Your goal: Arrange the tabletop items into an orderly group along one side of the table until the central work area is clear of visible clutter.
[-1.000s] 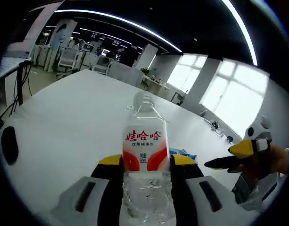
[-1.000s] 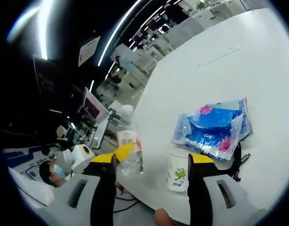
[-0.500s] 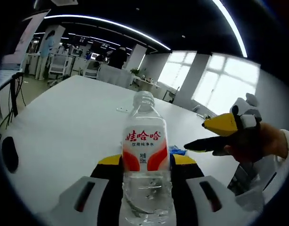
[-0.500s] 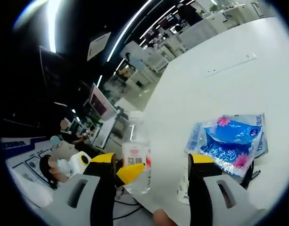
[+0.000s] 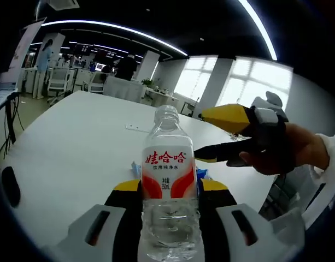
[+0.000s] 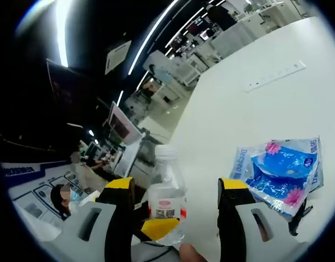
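Bottle (image 5: 168,185) w/ red-white label, upright, clamped btwn left gripper (image 5: 169,191) jaws, held above white table (image 5: 69,153). Right gripper (image 6: 172,188) jaws apart, the bottle between them in right gripper view; in left gripper view it's close right of bottle neck. Blue packet (image 6: 282,172) lies flat on table, beyond right gripper

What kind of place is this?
Probably an open-plan office or lab: a long white table, rows of desks and chairs behind it, a monitor, ceiling light strips and big windows.
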